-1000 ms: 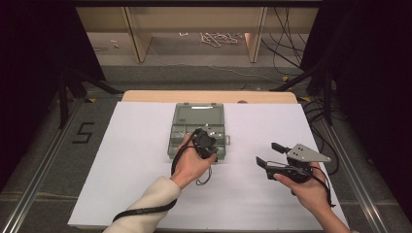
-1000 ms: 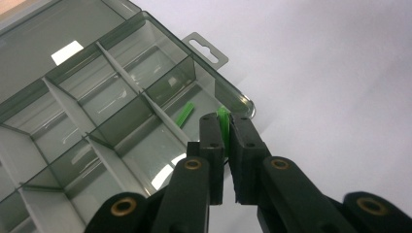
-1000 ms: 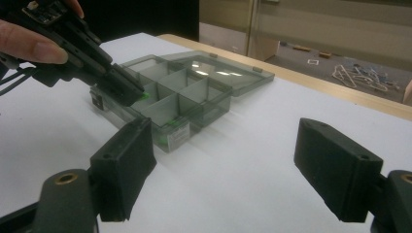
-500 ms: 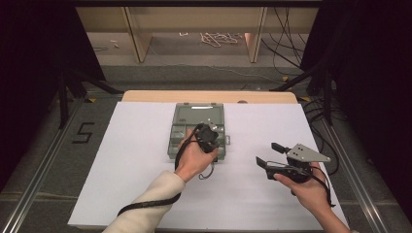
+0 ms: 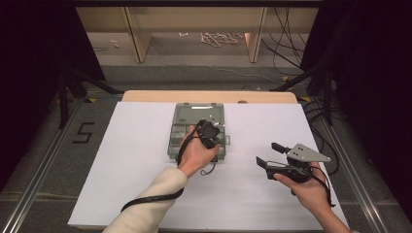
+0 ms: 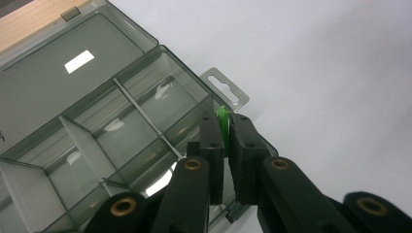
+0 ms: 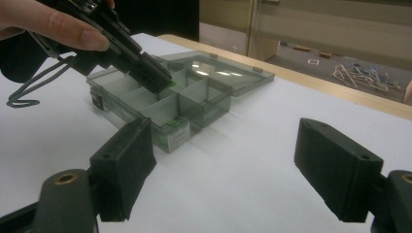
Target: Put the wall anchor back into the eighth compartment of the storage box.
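Observation:
A smoky grey compartment box (image 5: pixel 176 141) lies open mid-table, its lid (image 5: pixel 194 113) flat on the far side. Its several compartments (image 6: pixel 121 136) look empty. My left gripper (image 5: pixel 217 127) hovers over the box's right-hand end, shut on a small, thin green piece (image 6: pixel 222 121) that sticks out between the pads. In the right gripper view the same left gripper (image 7: pixel 163 80) slants down into a compartment with the green piece (image 7: pixel 171 83) at its tip. My right gripper (image 5: pixel 268 154) rests on the table right of the box, open and holding nothing (image 7: pixel 228 160).
The white table cover (image 5: pixel 121 160) runs wide to the left and front of the box. A wooden table edge (image 5: pixel 209 96) lies just behind the lid. A hang tab (image 6: pixel 226 90) juts from the box's side. The left gripper's cable (image 5: pixel 145 200) trails along the forearm.
My left gripper has crept slightly farther over the box, still shut on the green piece. The right gripper has not moved.

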### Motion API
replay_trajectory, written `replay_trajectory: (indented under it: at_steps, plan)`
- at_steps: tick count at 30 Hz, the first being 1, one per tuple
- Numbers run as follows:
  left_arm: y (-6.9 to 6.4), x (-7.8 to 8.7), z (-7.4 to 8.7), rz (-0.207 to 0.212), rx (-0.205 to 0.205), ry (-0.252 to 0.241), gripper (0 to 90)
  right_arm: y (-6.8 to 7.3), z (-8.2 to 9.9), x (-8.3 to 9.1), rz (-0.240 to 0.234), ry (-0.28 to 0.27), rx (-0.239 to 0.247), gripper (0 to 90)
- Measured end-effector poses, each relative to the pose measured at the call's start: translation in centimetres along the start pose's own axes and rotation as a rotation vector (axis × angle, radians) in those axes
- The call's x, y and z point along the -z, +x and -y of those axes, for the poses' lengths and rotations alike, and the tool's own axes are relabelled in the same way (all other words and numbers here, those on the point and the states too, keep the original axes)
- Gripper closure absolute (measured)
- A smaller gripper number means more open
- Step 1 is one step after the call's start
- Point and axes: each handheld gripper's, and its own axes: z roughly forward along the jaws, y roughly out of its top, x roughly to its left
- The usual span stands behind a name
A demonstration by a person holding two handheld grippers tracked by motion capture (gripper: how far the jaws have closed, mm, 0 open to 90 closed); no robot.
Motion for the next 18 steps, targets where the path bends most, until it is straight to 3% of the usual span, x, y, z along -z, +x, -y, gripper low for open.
replay_trajectory:
  at_steps: [6, 18]
  plan:
    - [0.0, -0.4, -0.3, 0.007, 0.013, -0.005, 85.1, 0.0, 0.0, 0.0, 0.000, 0.001, -0.002, 22.7]
    - [-0.1, -1.3, -0.6, -0.004, 0.003, 0.007, 85.0, 0.0, 0.0, 0.0, -0.001, 0.001, 0.000, 22.7]
